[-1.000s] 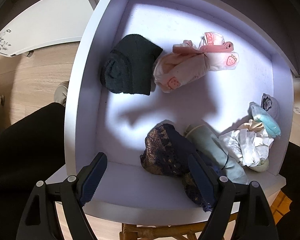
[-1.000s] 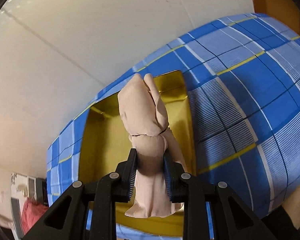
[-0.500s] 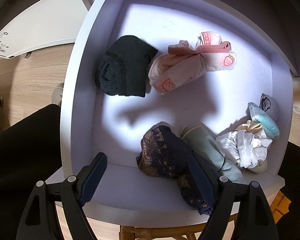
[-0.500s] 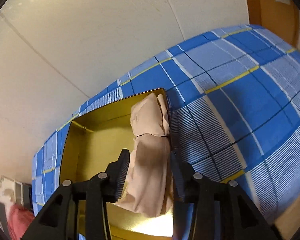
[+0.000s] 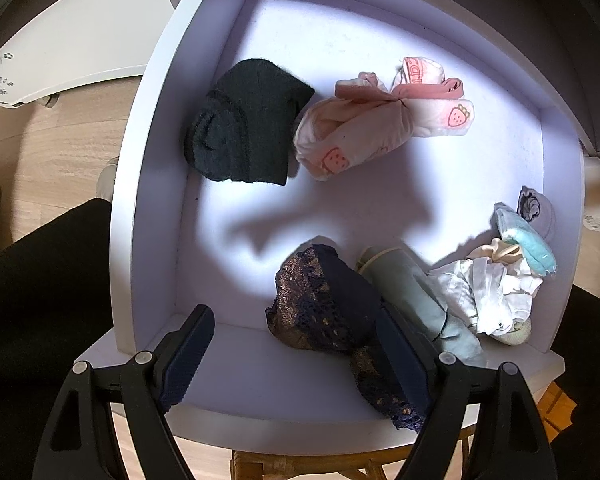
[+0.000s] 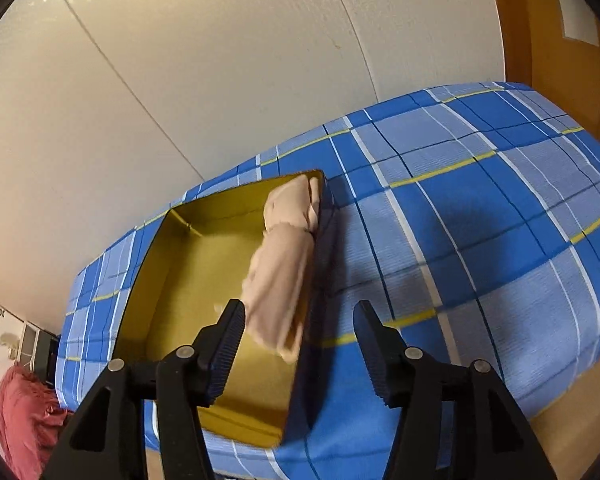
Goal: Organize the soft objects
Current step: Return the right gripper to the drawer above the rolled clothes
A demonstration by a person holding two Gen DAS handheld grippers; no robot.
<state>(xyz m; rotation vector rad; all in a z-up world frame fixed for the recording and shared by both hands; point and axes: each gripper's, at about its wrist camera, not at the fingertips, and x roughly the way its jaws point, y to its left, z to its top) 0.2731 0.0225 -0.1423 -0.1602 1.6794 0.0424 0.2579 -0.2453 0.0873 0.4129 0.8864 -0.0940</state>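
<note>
Beige roll (image 6: 286, 264): a rolled, tied soft garment lying in the gold box (image 6: 204, 264), against the box's right wall; one end reaches the far corner, the near end sits just beyond the right gripper (image 6: 298, 342).
Right gripper: jaws opening; the roll's near end lies ahead of and between them, and the pads do not press on it.
Left gripper (image 5: 296, 354): jaws spread wide, nothing between the pads; it hangs over the front edge of the drawer (image 5: 148, 152).
Handling, judged: light, limp and compressible; not fragile, not slippery. Loose ends will sag if lifted from one end.
Where to grip, judged: across the thick middle of a bundle, near any tie or fold, so the roll does not unwind.
Drawer contents: dark sock (image 5: 244, 128) and pink bundle (image 5: 380, 128), touching, toward the back; lace piece (image 5: 324, 300) at the front, trailing over the drawer's front edge; green roll (image 5: 412, 284) just beside it; a heap of white cloth (image 5: 488, 292) with a teal piece (image 5: 528, 244) and a grey piece (image 5: 536, 212) in the right corner.
Surface, box: smooth, rigid gold interior; it stands on a bed (image 6: 480, 220) with a blue check cover, a soft base that may give under pressure.
Surface, drawer: flat white floor with upright walls, lit by a bright patch.
Room: pale wall (image 6: 220, 60) behind the bed; wood floor (image 5: 52, 140) beside the drawer; red cloth (image 6: 24, 412) at the lower left of the right view.
</note>
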